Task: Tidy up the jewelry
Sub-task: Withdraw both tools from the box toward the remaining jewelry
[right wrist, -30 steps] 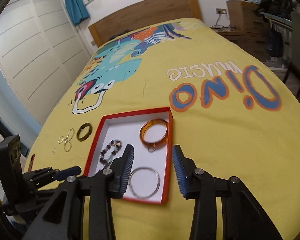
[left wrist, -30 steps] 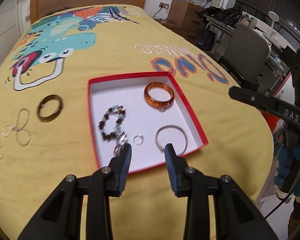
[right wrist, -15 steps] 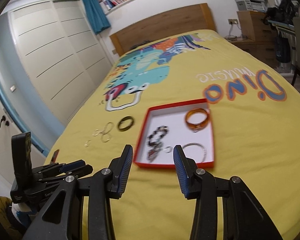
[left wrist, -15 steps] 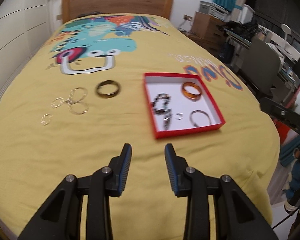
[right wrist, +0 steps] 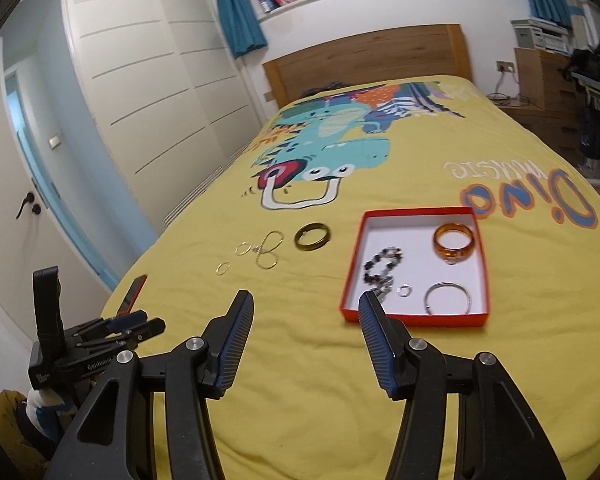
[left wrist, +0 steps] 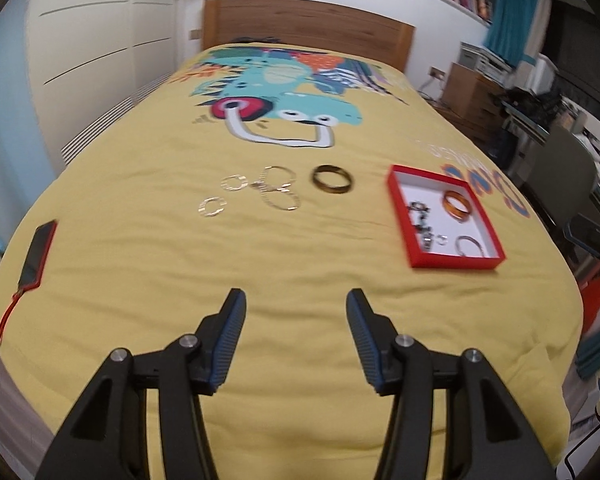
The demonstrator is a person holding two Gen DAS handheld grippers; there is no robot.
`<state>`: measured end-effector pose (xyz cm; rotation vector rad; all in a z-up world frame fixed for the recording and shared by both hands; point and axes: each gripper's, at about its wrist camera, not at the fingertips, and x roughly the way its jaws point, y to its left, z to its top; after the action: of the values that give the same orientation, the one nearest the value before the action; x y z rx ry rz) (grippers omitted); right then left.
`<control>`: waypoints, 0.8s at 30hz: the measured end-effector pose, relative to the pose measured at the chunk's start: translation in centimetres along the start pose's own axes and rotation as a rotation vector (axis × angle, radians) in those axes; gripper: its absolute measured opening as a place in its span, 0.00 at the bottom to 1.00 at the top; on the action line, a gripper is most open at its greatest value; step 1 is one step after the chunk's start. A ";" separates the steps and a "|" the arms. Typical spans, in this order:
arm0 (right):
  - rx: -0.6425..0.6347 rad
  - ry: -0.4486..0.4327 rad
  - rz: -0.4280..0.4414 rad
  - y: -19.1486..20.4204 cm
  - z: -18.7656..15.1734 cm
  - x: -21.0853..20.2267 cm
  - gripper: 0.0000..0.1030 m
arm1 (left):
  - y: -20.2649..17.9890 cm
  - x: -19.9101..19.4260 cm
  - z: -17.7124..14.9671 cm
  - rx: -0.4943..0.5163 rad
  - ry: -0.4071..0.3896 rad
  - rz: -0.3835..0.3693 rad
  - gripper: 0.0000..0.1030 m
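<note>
A red box point(left wrist: 400, 216) point(right wrist: 354, 264) with a white inside lies on the yellow bedspread. It holds an amber bangle point(right wrist: 454, 240), a beaded bracelet point(right wrist: 382, 266), a silver bangle point(right wrist: 448, 298) and a small ring point(right wrist: 404, 291). To its left, loose on the bed, lie a dark bangle point(left wrist: 332, 179) point(right wrist: 312, 237) and several thin gold hoops point(left wrist: 278, 190) point(right wrist: 266, 252). My left gripper point(left wrist: 295, 294) hovers short of the hoops, jaws opening, nothing between them. My right gripper point(right wrist: 306, 298) hangs near the box's front left corner, jaws also opening and empty.
A phone in a red case point(left wrist: 38, 258) point(right wrist: 134, 294) lies near the bed's left edge. The wooden headboard point(right wrist: 364, 60) is far behind. A wardrobe stands left of the bed, and a desk and chair point(left wrist: 560, 168) stand to the right.
Both grippers have drawn back from over the box. The left one swung left toward the loose hoops. Both pairs of jaws stand wider than before.
</note>
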<state>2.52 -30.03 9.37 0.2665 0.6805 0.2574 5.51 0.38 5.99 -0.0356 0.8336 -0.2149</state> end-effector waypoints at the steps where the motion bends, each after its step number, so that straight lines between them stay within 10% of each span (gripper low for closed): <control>1: -0.004 0.010 0.004 0.3 0.0 0.6 0.53 | 0.7 0.0 -0.1 -0.010 0.001 0.009 0.49; 24: -0.117 0.305 0.115 5.2 2.4 22.9 0.68 | 10.8 13.2 4.9 -0.118 0.121 0.017 0.49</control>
<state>20.47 -18.26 -0.46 0.1557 0.9493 0.4526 19.63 7.97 -1.55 -0.1271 0.9664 -0.1531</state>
